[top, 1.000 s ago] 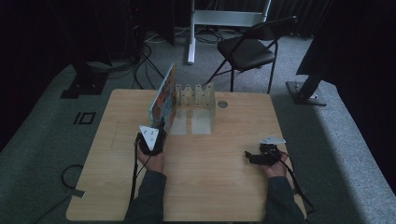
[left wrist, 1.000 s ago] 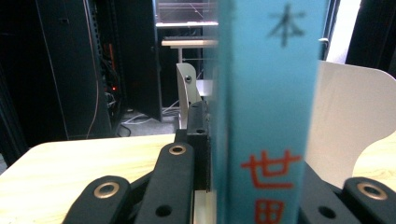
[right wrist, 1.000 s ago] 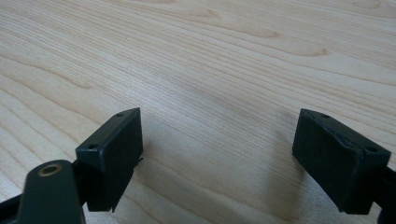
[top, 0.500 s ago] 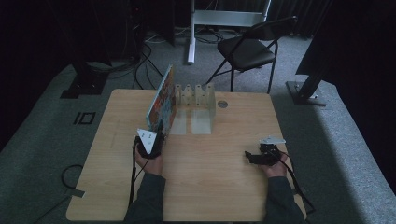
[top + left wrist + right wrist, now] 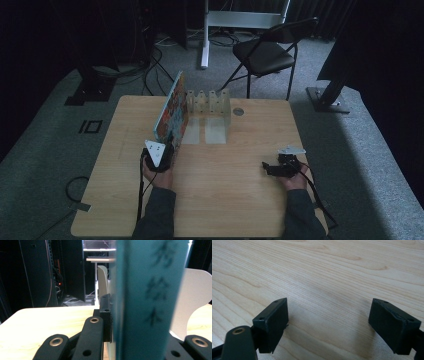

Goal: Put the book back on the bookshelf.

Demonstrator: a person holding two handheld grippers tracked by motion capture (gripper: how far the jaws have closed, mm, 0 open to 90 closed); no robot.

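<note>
The book (image 5: 150,300) is so close in the left gripper view that its teal spine blurs and hides the far jaw. The left gripper (image 5: 161,156) pinches its near end; it stands on edge toward the worktop's (image 5: 235,200) back edge, just left of the white rack (image 5: 210,102). Near the right edge, the right gripper (image 5: 328,320) rests spread wide over bare wood, holding nothing.

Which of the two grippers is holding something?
The left gripper: it is shut on the book. The right gripper is open above bare table.
</note>
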